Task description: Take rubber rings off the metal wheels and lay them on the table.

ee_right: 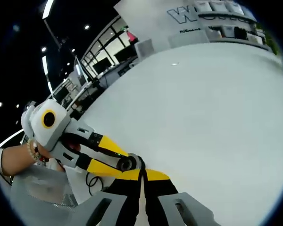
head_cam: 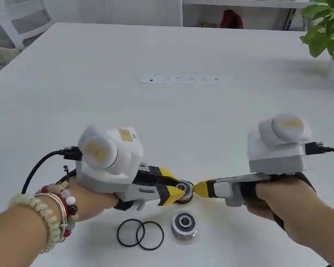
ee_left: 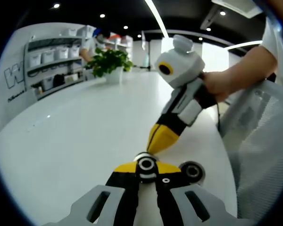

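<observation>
Rings (head_cam: 140,233) nearest — level left tongs (head_cam: 181,193) clamp wheel (head_cam: 185,187), pinched right tongs (head_cam: 197,189) touching it.

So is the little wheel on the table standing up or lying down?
Lying down. In the head view the wheel rests flat on the table, its round hub facing up, beside two black rings.

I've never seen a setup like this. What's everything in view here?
table: one, white, under everything
rubber rings: two, black, overlapping, flat on the table nearest the person
loose wheel: one, silver, on the table right of the rings
held wheel: one, silver, clamped in the left tool
power strip: one, white, mid-table
plant: one, green, far right
bracelets: several, beaded, left wrist
left tool: one, white, black and yellow, shut on the held wheel
right tool: one, same colours, jaws together at that wheel's edge
</observation>
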Available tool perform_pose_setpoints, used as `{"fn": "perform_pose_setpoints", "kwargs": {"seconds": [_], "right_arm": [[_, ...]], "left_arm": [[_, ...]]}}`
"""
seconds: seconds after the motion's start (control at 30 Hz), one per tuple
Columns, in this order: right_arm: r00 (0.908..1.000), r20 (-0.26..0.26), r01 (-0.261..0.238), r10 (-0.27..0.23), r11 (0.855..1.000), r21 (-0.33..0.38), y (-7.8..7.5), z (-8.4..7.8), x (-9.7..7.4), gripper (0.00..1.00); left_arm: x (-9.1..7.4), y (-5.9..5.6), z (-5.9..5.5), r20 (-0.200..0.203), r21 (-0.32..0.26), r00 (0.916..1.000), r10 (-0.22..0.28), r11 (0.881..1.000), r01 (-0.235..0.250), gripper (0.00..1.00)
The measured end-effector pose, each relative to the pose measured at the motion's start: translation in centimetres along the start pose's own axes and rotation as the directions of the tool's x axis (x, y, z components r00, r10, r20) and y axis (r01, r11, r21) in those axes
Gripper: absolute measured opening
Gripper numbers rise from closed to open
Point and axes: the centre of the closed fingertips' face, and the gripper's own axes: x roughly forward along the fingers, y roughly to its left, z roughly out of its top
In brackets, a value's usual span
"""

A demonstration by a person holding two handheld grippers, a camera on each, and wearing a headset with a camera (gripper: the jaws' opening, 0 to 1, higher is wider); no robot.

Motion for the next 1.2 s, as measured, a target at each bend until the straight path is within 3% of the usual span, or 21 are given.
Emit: {"fn": "perform_pose_setpoints", "kwargs": {"seconds": [0.27,0.33,0.37,0.4,0.43,0.57,0.93,0.97,1.0,1.03,1.07,1.13,1.2], "right_arm": [[0.9990,0.044,-0.007,0.000,0.988,0.153,-0.5,0.3,0.1,0.00],[0.9986,0.050,-0.025,0.016,0.984,0.178,-0.3,0.2,0.0,0.00],[0.9959,0.067,-0.073,0.061,0.978,0.196,0.4,0.5,-0.1,0.00],[0.9972,0.049,-0.065,0.056,0.976,0.207,0.3,0.1,-0.2,0.00],[0.9977,0.054,-0.051,0.041,0.981,0.190,0.1,0.2,-0.1,0.00],[0.9971,0.047,-0.067,0.060,0.984,0.166,0.5,0.1,-0.2,0.00],[0.9934,0.042,-0.112,0.107,0.980,0.164,1.2,0.3,-0.3,0.00],[0.9663,0.125,-0.247,0.225,0.948,0.203,3.6,1.7,-0.4,0.00],[0.9339,0.202,-0.343,0.295,0.897,0.278,5.2,3.0,-0.8,0.00],[0.9375,0.237,-0.312,0.254,0.916,0.252,5.2,4.0,-0.6,0.00],[0.9450,0.230,-0.280,0.233,0.939,0.200,5.1,4.1,-0.5,0.00],[0.9684,0.166,-0.201,0.186,0.977,0.077,4.8,3.4,-0.2,0.00],[0.9793,0.136,-0.159,0.149,0.985,0.067,3.6,2.7,-0.3,0.00]], "left_arm": [[-0.1,0.1,0.0,-0.003,0.002,1.0000,0.006,1.000,-0.006,0.14],[-0.1,0.1,0.0,-0.003,0.003,1.0000,0.007,1.000,-0.007,0.14],[-0.1,0.1,0.0,-0.003,0.003,1.0000,0.007,1.000,-0.007,0.14],[-0.1,0.1,0.0,-0.004,0.004,1.0000,0.007,1.000,-0.007,0.14],[-0.1,0.1,0.0,-0.004,0.004,1.0000,0.008,1.000,-0.008,0.14],[-0.1,0.1,-0.1,-0.004,0.007,1.0000,0.007,1.000,-0.007,0.14],[-0.1,0.1,-0.1,-0.009,0.024,0.9999,0.005,1.000,-0.005,0.13],[-0.1,0.0,-0.1,-0.008,0.023,1.0000,0.004,1.000,-0.004,0.13],[-0.1,0.0,-0.1,-0.007,0.022,1.0000,0.004,1.000,-0.004,0.13],[0.0,0.0,0.0,-0.007,0.024,1.0000,0.004,1.000,-0.003,0.13],[0.0,-0.1,0.0,-0.007,0.025,1.0000,0.003,1.000,-0.003,0.13],[0.0,-0.2,0.0,-0.006,0.027,1.0000,0.003,1.000,-0.003,0.13],[0.0,-0.2,0.0,-0.007,0.030,1.0000,0.004,1.000,-0.003,0.13]]}}
